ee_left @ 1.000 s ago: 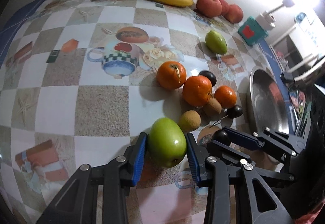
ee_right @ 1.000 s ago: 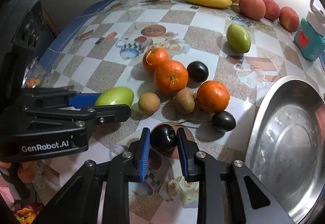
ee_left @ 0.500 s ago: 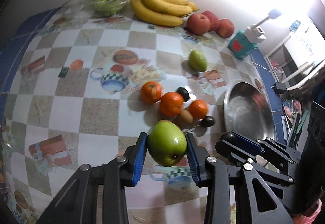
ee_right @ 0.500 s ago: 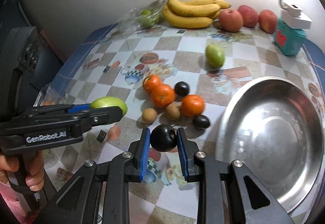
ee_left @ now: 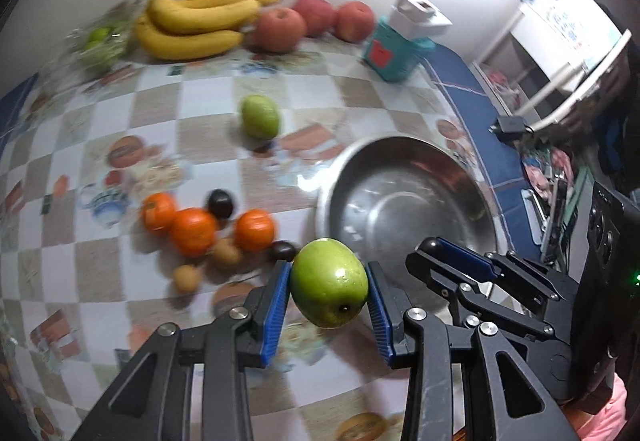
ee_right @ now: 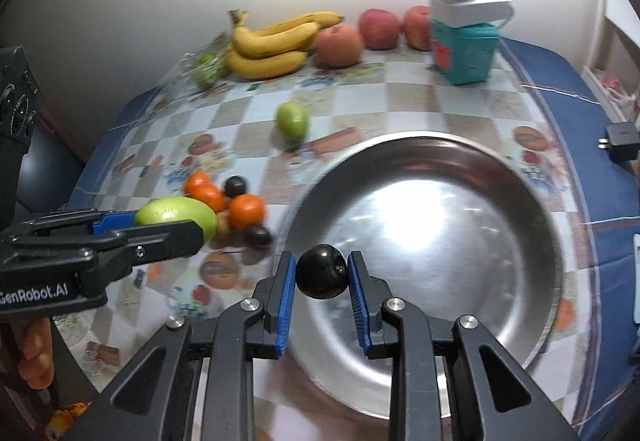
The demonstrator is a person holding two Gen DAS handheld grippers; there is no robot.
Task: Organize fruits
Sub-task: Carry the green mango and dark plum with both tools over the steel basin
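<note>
Your left gripper [ee_left: 328,291] pinches a green apple [ee_left: 329,283], your right gripper [ee_right: 322,277] pinches a dark plum [ee_right: 321,271] over the steel bowl [ee_right: 536,201], apparently ready for dropping in.

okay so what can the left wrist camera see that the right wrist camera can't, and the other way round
Only the left wrist view shows the left gripper head-on, both blue pads clamping the green fruit, plus a small tan fruit on the table.

Only the right wrist view shows the dark plum pinched in the right gripper over the steel bowl.

Both show the bowl, bananas, oranges and the second green fruit.
</note>
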